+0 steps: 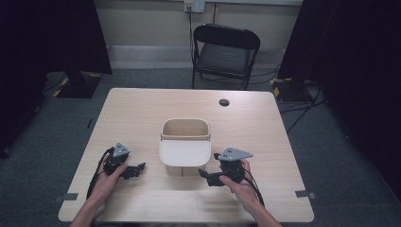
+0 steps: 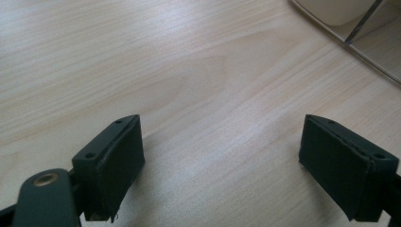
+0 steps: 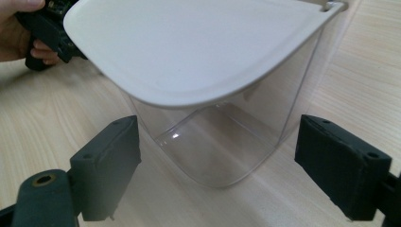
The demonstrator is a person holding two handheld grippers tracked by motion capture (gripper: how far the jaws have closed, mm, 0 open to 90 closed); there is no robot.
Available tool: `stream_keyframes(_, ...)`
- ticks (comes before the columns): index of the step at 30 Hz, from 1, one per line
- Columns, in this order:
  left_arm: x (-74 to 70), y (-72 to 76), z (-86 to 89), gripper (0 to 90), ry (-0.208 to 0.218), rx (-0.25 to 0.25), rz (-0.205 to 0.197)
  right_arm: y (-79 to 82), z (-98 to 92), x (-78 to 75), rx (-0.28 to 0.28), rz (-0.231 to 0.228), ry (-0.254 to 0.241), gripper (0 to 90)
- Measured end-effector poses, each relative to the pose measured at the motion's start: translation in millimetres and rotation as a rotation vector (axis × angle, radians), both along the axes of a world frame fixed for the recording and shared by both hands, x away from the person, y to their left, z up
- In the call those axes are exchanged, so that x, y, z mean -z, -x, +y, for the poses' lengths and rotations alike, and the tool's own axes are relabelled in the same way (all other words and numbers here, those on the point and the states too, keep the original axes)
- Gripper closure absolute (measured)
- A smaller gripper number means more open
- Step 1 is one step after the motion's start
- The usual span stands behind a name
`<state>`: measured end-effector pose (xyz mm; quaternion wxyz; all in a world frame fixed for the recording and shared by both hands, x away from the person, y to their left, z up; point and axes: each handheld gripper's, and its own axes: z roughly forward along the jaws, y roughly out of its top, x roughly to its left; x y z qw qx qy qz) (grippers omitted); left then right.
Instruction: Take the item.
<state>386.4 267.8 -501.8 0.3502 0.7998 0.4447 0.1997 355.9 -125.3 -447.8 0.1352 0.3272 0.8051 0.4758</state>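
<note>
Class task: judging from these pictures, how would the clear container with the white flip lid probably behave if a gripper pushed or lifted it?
The container looks thin-walled and empty, so probably light. Its glossy walls may be slippery, and the open lid overhangs, so it might tip.

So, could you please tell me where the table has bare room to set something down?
The far half of the table, between the clear container and the far edge, is bare apart from a small dark round spot. The strips beyond each gripper toward the side edges are free too. It is crowded beside the container, where the left gripper and right gripper flank it.
</note>
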Motion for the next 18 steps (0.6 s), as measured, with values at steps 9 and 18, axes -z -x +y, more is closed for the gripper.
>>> stream_keyframes(9, 0.1, 0.1, -0.1, 14.2, 0.003, -0.001, 0.001, -3.8, 2.0, -1.9, 0.018, -0.011, -0.004, 14.5)
stream_keyframes(18, 0.1, 0.1, -0.1, 14.1, 0.003, -0.001, 0.001, -8.7, -1.1, -2.8, 0.032, -0.011, -0.020, 13.8)
